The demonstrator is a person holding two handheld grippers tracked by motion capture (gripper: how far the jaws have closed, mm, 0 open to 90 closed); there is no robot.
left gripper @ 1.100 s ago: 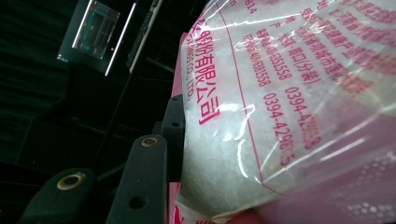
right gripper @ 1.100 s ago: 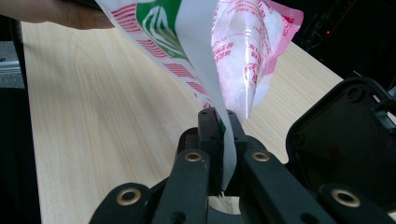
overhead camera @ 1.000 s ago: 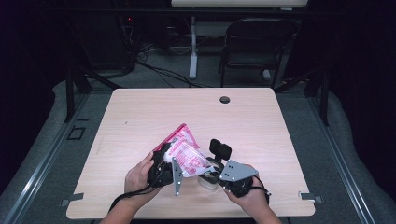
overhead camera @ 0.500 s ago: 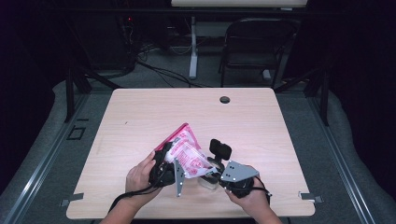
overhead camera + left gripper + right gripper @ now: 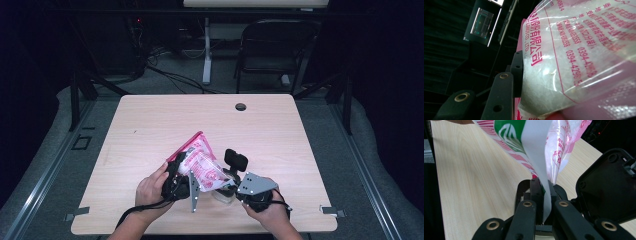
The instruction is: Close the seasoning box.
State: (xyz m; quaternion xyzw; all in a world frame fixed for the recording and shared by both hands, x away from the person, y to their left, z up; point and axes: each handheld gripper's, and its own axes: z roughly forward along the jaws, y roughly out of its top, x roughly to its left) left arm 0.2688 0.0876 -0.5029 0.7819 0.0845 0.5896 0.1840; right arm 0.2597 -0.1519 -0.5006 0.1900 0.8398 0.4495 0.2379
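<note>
A clear plastic bag with pink print holds white grains and is held up, tilted, over the near middle of the table. My left gripper is shut on the bag's body. In the left gripper view the bag bulges against one black finger, and the other jaw is hidden behind it. From the right, my right gripper is shut on the bag's lower edge. In the right gripper view its jaws pinch a white and green strip of the bag.
The wooden table has a round cable hole near its far edge. A black rounded plate stands just right of the bag, beside the right gripper. A dark chair and cables lie beyond the table.
</note>
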